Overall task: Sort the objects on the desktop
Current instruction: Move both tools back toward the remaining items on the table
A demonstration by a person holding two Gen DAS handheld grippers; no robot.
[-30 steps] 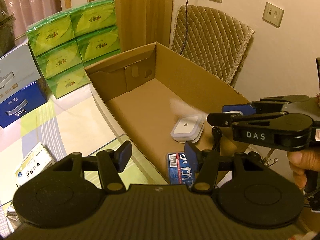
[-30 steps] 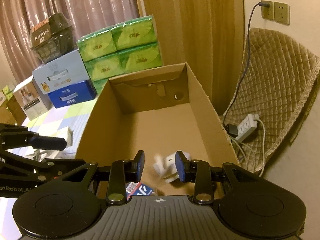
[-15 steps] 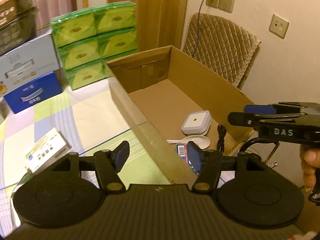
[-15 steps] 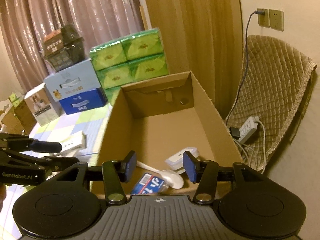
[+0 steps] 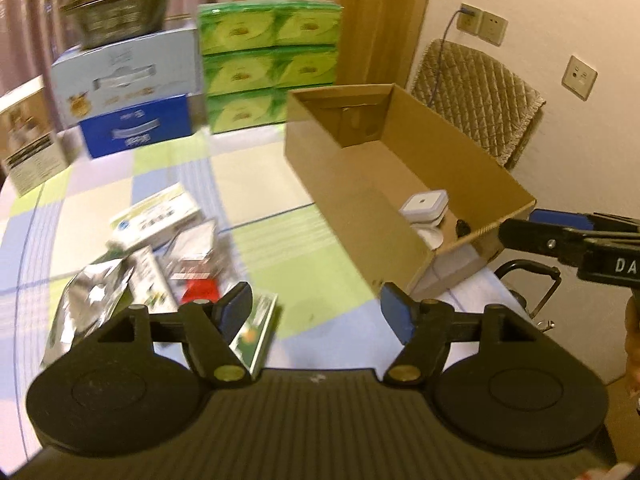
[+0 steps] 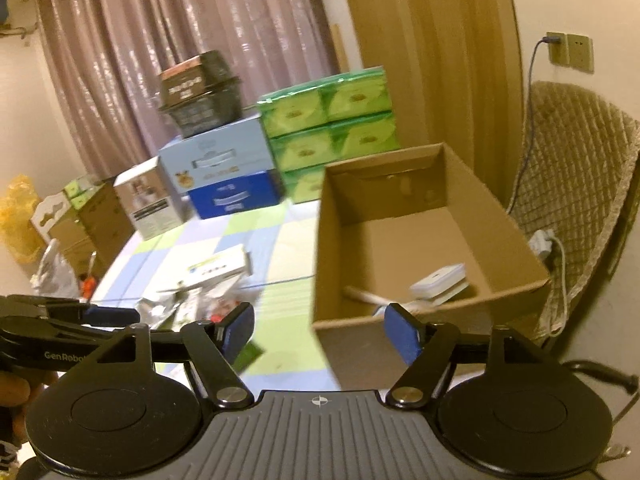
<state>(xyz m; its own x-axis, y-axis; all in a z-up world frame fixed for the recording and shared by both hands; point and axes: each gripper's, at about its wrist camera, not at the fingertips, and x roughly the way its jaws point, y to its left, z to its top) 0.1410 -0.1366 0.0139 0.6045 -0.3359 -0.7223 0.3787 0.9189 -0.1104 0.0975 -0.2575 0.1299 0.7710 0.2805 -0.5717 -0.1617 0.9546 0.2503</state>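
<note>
An open cardboard box (image 5: 360,196) (image 6: 340,248) stands at the table's right edge. Inside it lie a white square container (image 5: 425,204) (image 6: 440,282) and a white spoon (image 6: 370,298). A pile of loose packets (image 5: 160,256) (image 6: 200,300) lies on the checked tablecloth left of the box, with a white medicine box (image 5: 154,216) (image 6: 218,266) at its far side. My left gripper (image 5: 316,312) hovers over the table in front of the box, jaws opening, nothing between them. My right gripper (image 6: 318,330) hangs at the box's near left corner, jaws opening and empty.
Green tissue packs (image 5: 270,64) (image 6: 332,128), a pale blue and a dark blue carton (image 5: 132,92) (image 6: 224,172) and a dark basket (image 6: 198,94) stand along the table's far side. A quilted chair (image 5: 478,94) (image 6: 576,184) and a power strip (image 6: 542,242) sit right of the box.
Both grippers have pulled back from inside the box and swung left, their jaws spreading wider. The spoon and the blue packet stay in the box; the packet pile has come into view.
</note>
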